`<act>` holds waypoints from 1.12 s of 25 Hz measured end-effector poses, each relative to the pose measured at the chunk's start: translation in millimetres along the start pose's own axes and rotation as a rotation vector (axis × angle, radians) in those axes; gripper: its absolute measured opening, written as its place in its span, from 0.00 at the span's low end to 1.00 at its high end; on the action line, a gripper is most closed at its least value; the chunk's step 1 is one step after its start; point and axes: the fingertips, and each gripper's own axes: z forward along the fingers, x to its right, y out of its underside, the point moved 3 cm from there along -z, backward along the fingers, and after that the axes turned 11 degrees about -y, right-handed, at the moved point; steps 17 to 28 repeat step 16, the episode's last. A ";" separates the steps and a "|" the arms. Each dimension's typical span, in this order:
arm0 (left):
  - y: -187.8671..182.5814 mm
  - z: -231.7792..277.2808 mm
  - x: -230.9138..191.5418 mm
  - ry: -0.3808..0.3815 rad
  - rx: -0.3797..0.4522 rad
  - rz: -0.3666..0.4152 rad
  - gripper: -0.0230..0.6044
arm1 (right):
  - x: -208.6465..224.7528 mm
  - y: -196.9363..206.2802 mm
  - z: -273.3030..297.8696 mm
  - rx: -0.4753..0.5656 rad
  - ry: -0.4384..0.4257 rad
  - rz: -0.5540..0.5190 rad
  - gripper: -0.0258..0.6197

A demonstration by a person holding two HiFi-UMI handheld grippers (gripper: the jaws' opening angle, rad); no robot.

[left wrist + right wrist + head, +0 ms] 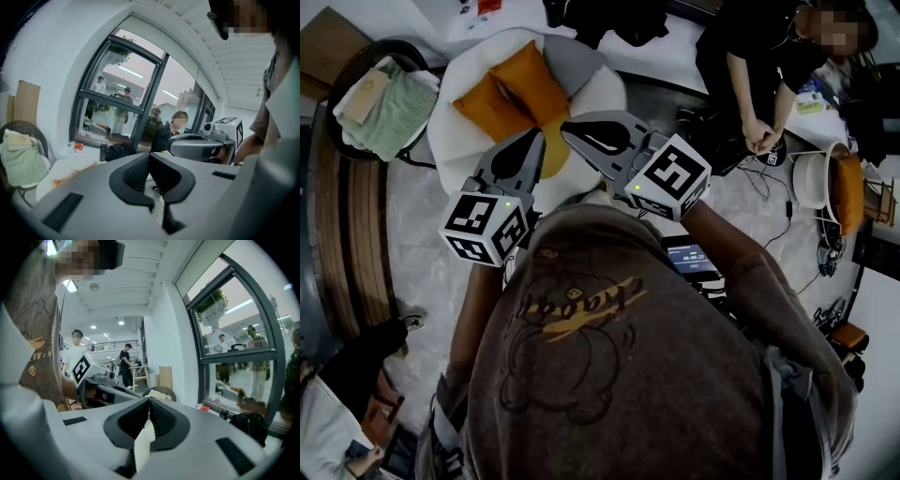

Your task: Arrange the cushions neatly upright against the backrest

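- Spreading across most of the head view, a pale grey floor (422,234) lies open at the left, between a curved wooden edge (352,234) and the person's body; cables (787,216) trail over it at right.
- A white round armchair (455,141) sits at upper centre, with a dark wicker chair (356,61) holding a green towel (394,112) just beside it at upper left.
- Two orange cushions (530,80) lie slanted on the armchair's seat, touching each other.
- The left claw (534,139) and right claw (572,131) hover side by side at frame centre, overlapping the armchair's near edge, each with jaws together and gripping nothing.
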 end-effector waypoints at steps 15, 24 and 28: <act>20.6 34.9 37.2 0.065 -0.063 -0.050 0.04 | 13.8 24.2 -51.5 -0.056 0.088 0.068 0.07; 22.5 38.3 45.1 0.079 -0.077 -0.057 0.04 | 12.7 27.3 -60.1 -0.068 0.106 0.090 0.07; 22.5 38.3 45.1 0.079 -0.077 -0.057 0.04 | 12.7 27.3 -60.1 -0.068 0.106 0.090 0.07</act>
